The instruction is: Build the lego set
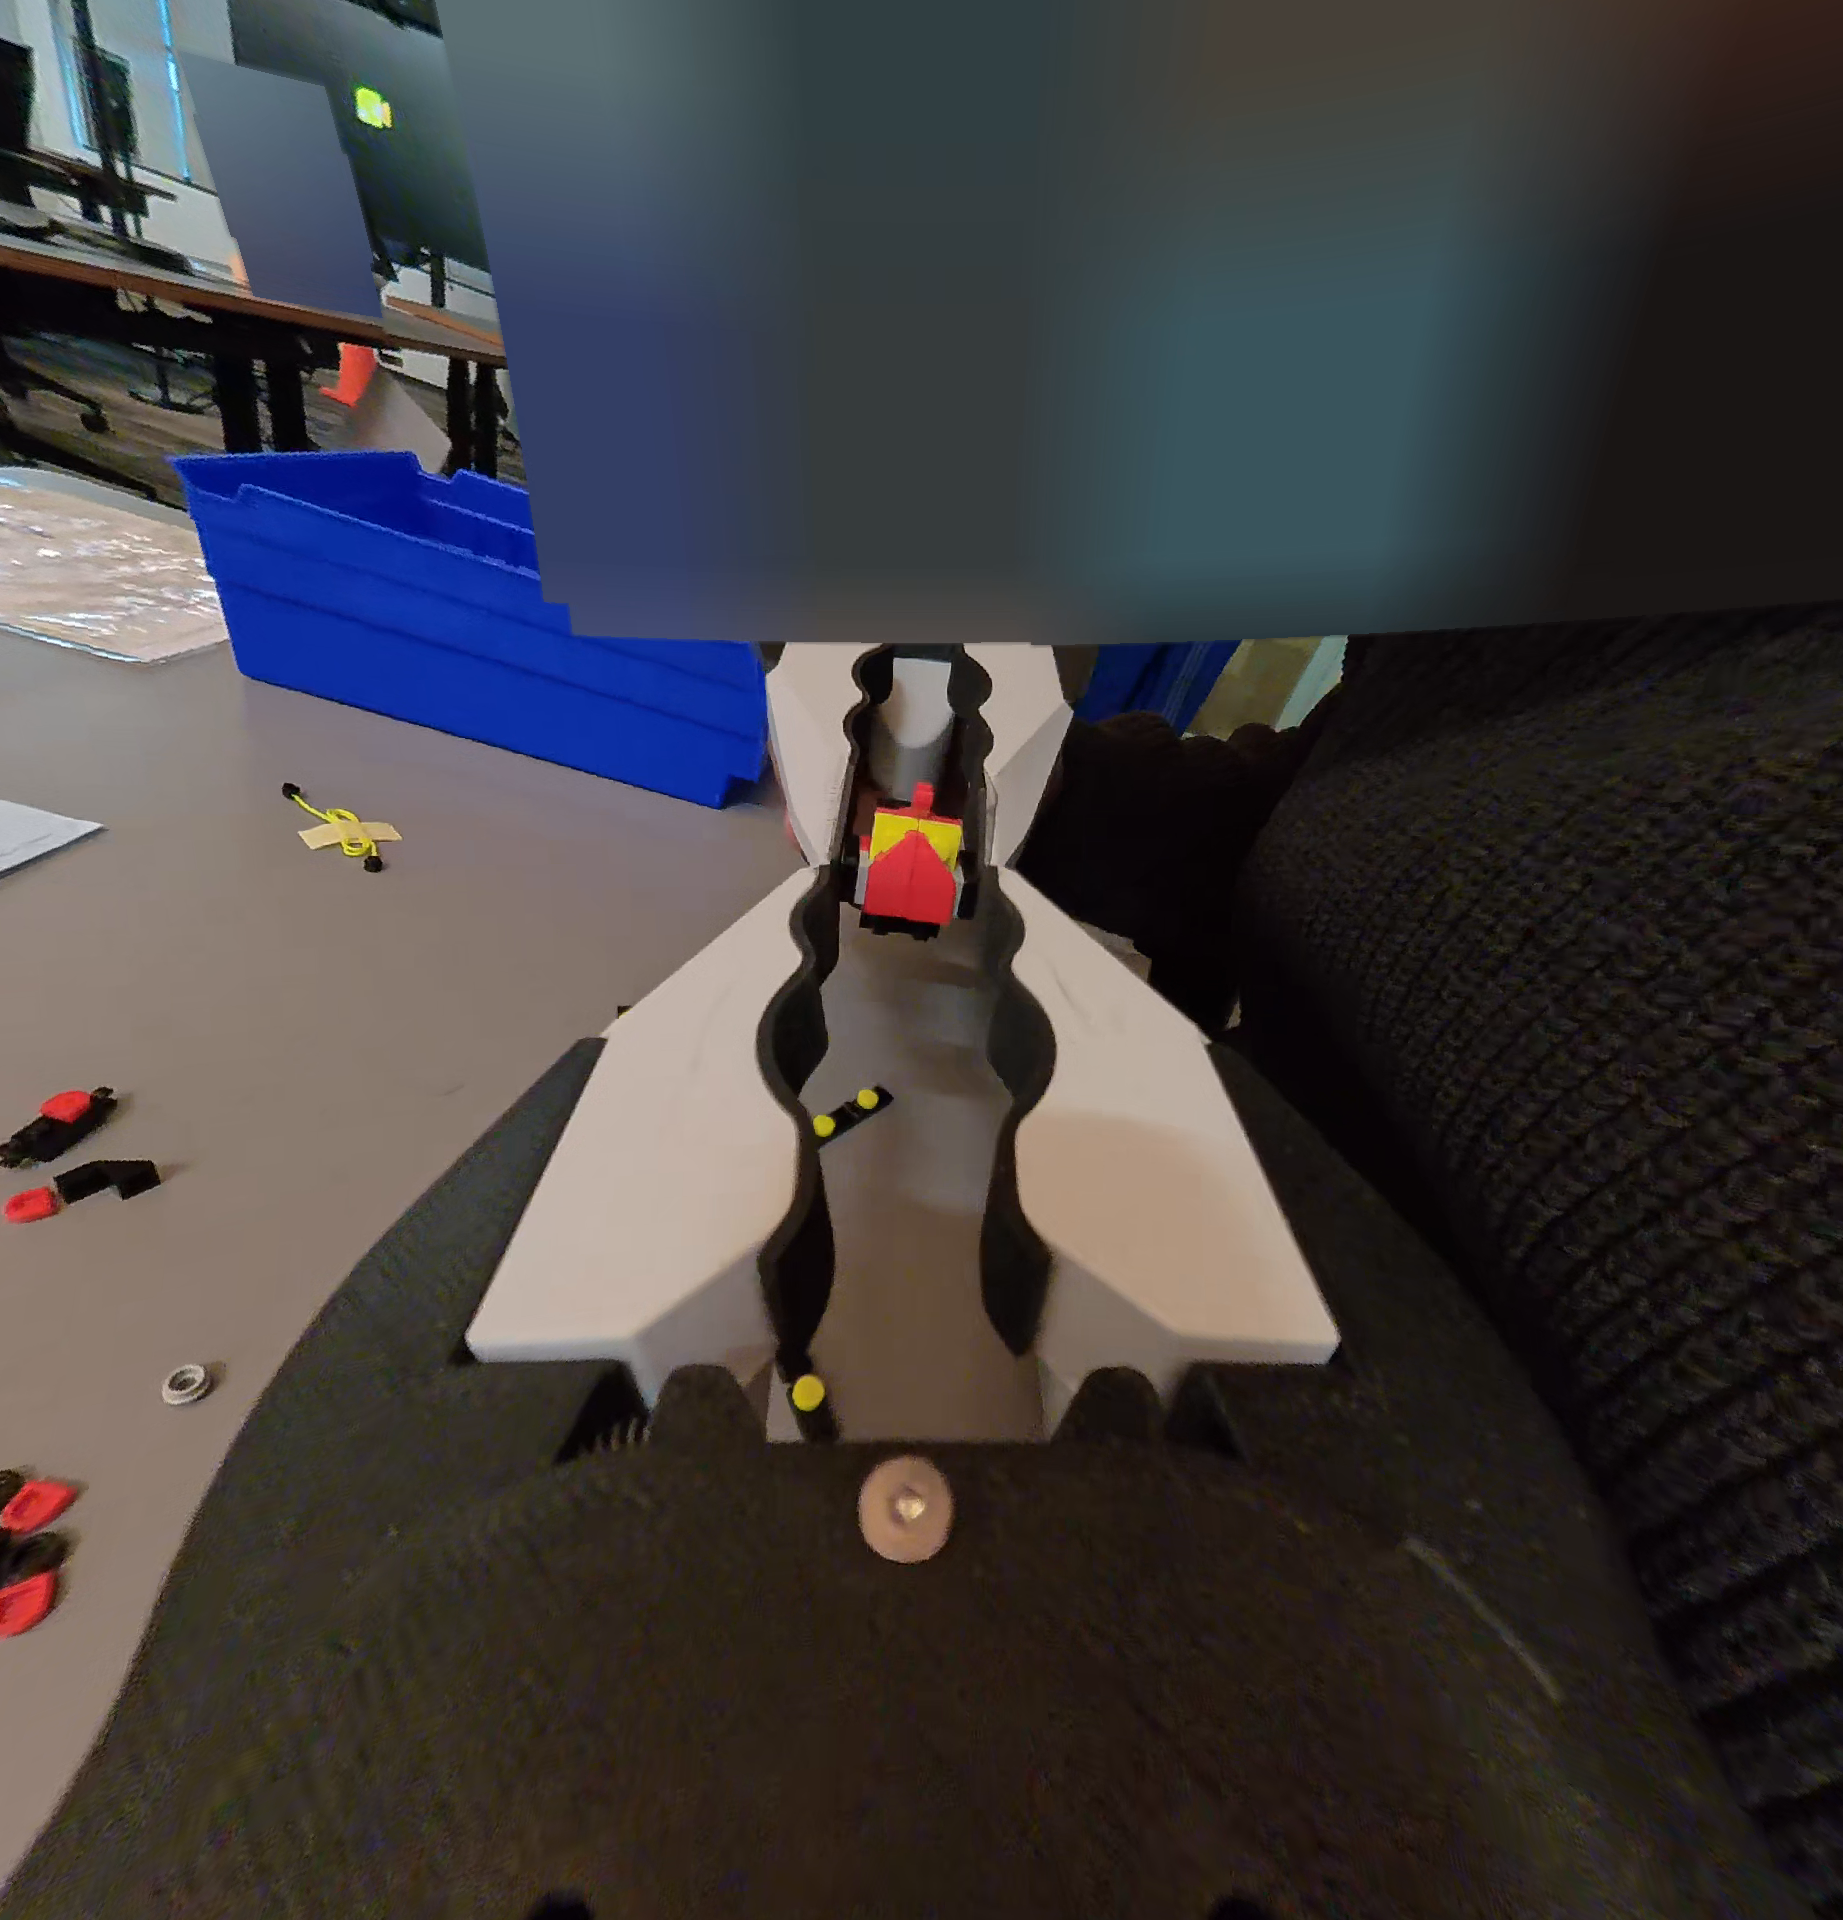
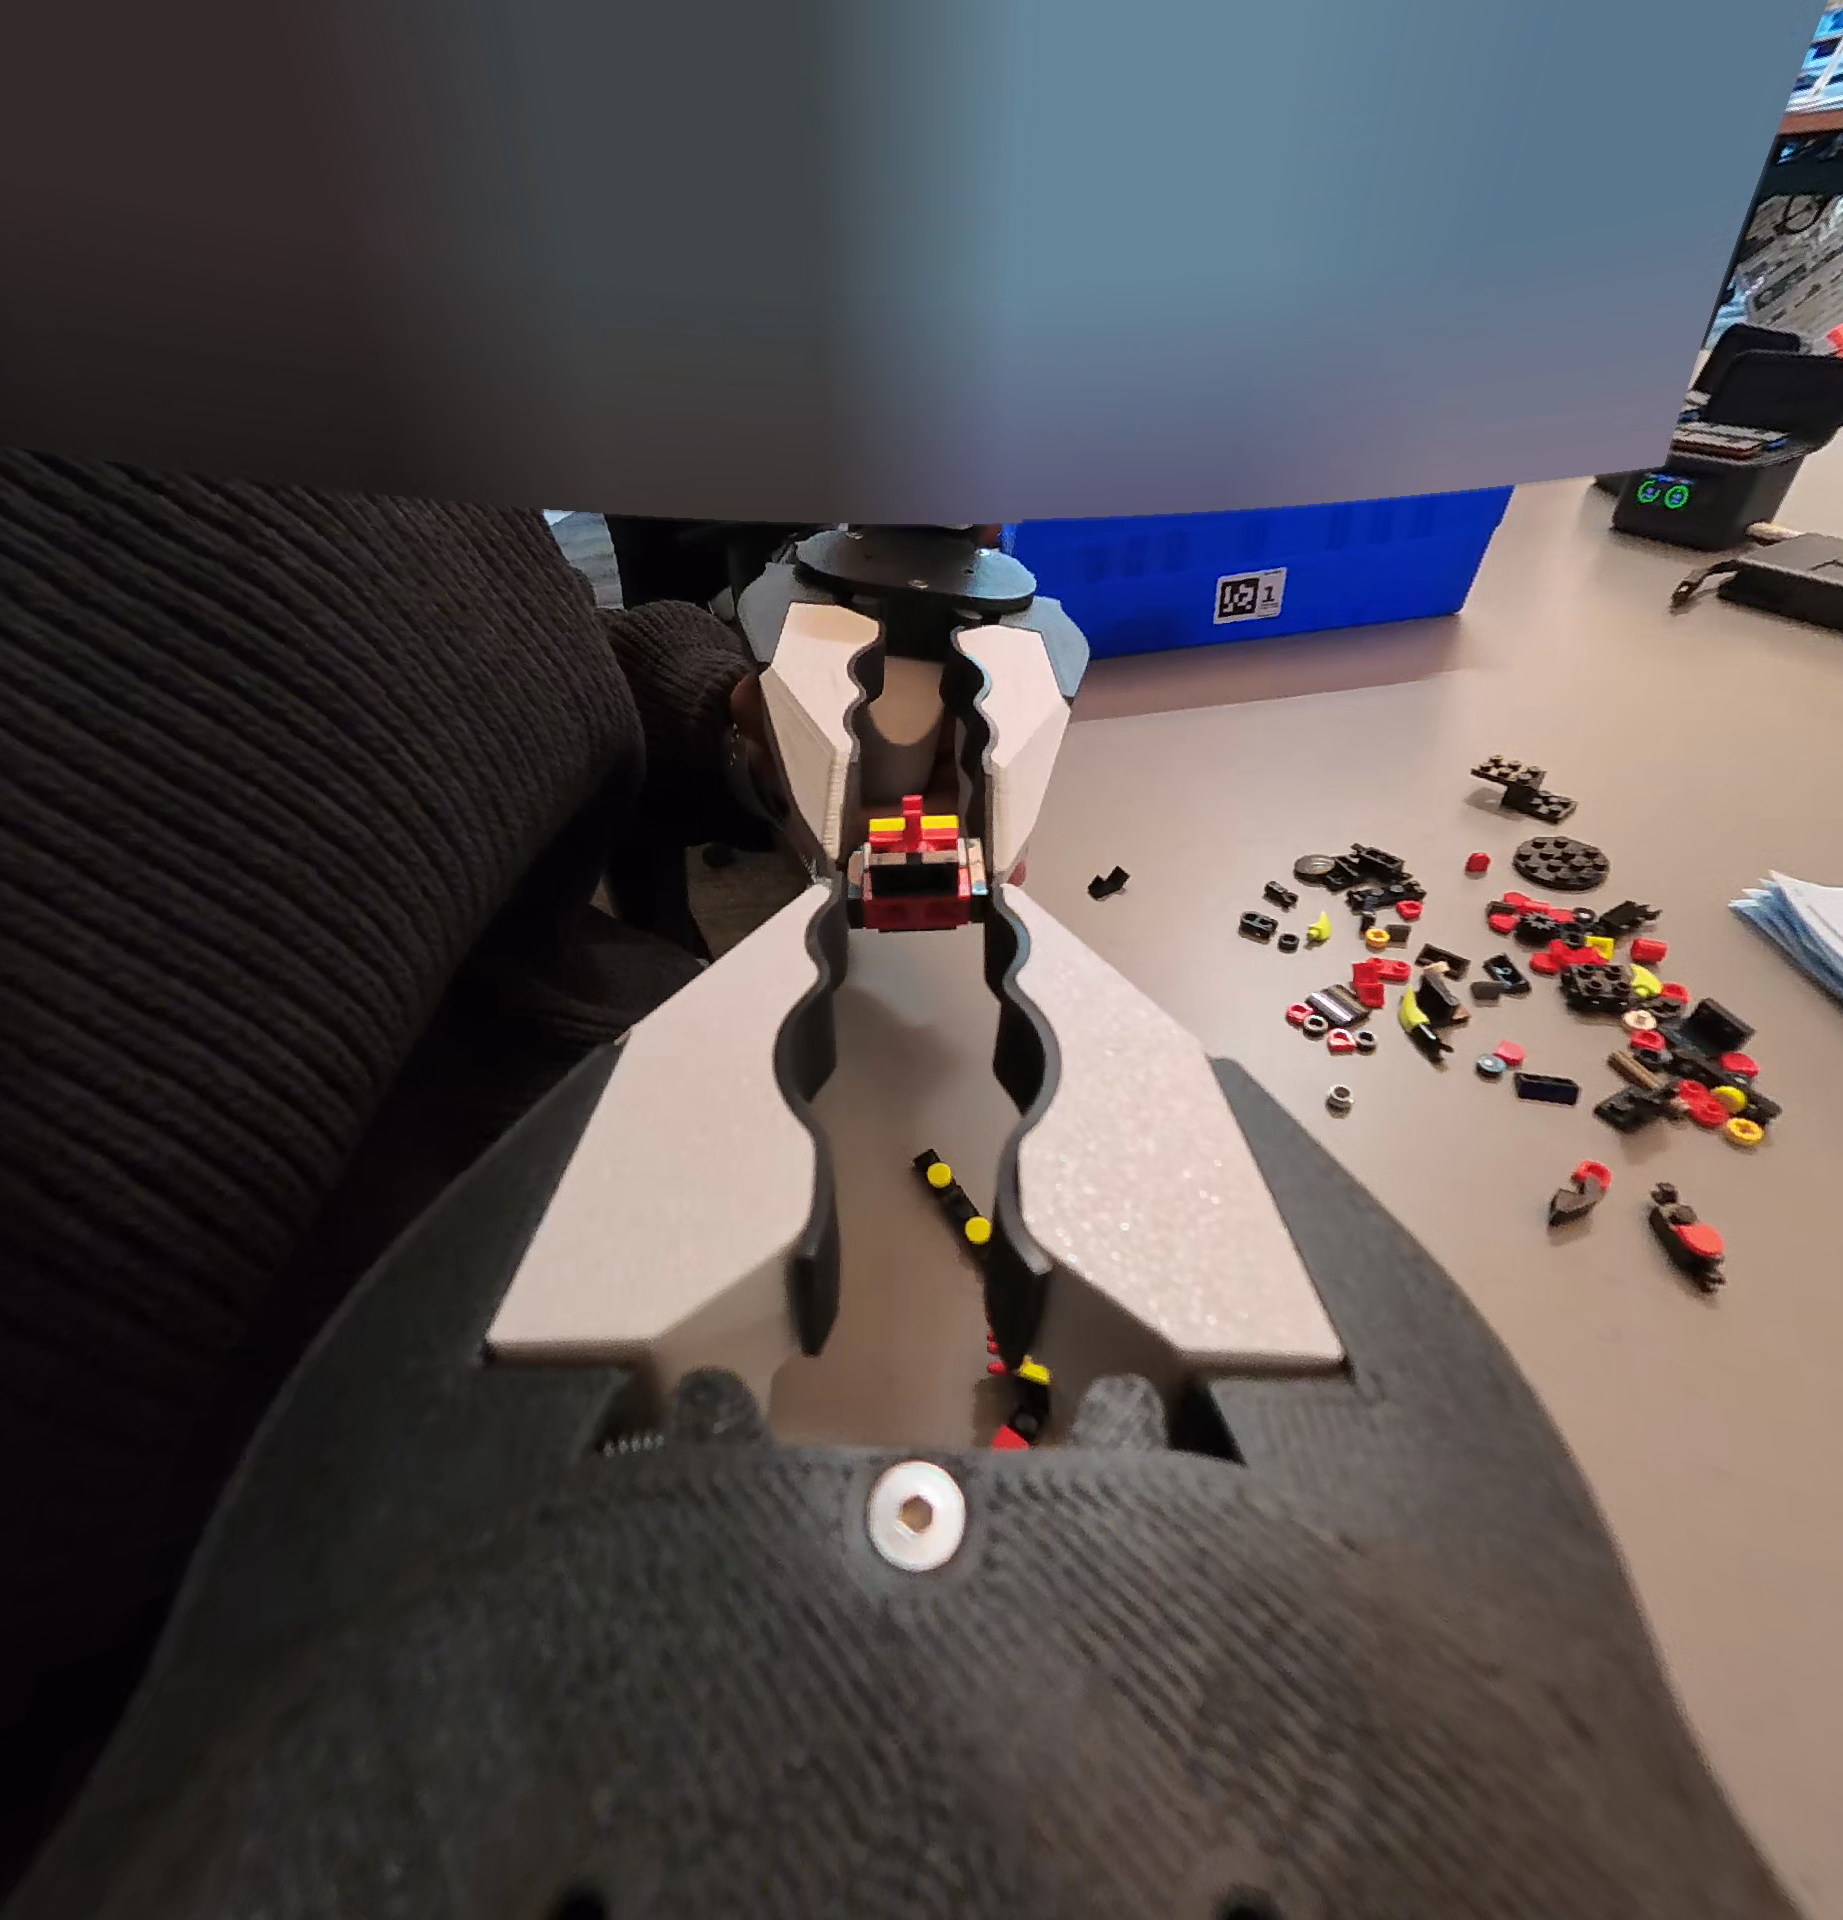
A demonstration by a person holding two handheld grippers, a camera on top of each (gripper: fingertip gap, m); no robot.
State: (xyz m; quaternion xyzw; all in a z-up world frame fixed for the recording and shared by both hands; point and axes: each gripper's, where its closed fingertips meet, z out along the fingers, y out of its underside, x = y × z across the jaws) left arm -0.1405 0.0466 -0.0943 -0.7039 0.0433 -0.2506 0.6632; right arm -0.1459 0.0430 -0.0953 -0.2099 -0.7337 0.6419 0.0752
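Early build: left gripper (image 1: 912, 883) and right gripper (image 2: 912, 888) both pinch small red-yellow subassembly (image 2: 912, 878) mid-air, loose-brick pile (image 2: 1551, 997) right still unused.

The two grippers are set tip to tip above the table (image 2: 1312, 727), the left gripper (image 1: 909, 883) and right gripper (image 2: 912, 883) both closed on the small lego assembly (image 2: 912, 878) between them. Loose pieces (image 2: 1540, 987) are scattered to the right, with bins (image 1: 460, 613) behind. A knitted sleeve (image 1: 1519, 1039) is seen beside the grippers.
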